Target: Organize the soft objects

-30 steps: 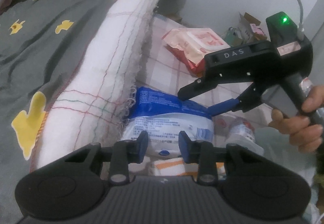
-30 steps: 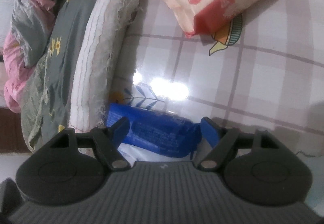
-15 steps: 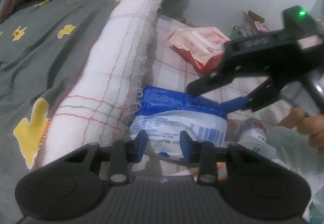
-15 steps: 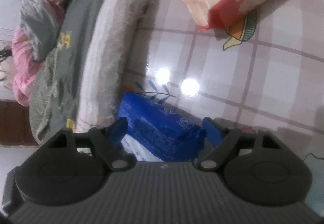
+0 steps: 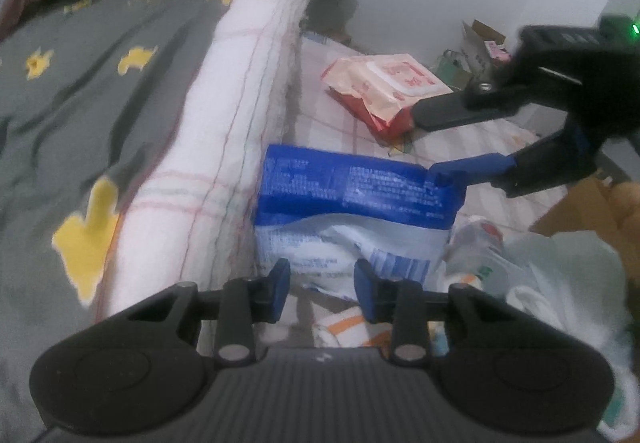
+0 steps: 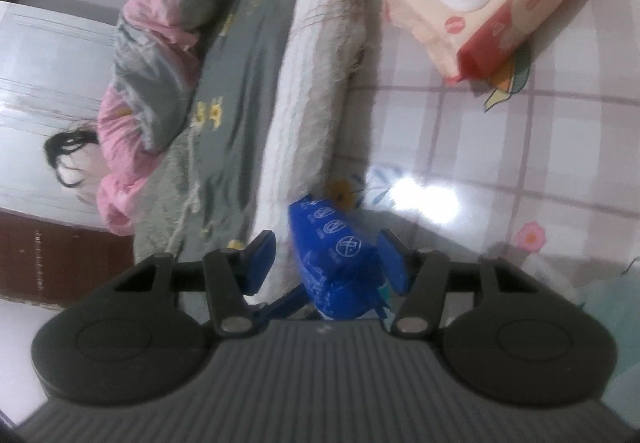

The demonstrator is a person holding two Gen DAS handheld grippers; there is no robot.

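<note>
Right tongs (image 6: 326, 263) closing on blue pack (image 6: 336, 267), print illegible

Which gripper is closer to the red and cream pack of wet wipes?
Right. The right gripper reaches beside the red and cream wipes pack; the left gripper sits nearer the camera, at the blue and white soft pack.

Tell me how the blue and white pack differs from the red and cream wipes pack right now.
The blue and white pack is crumpled and lies beside the bed's edge; the wipes pack keeps its block shape and lies farther off on the checked mat. The blue and white pack sits between the fingers of the right claw, which have just been closing; the wipes pack lies free. The wipes pack has a flip lid on top; none shows on the blue and white pack. Both are soft plastic packs.
</note>
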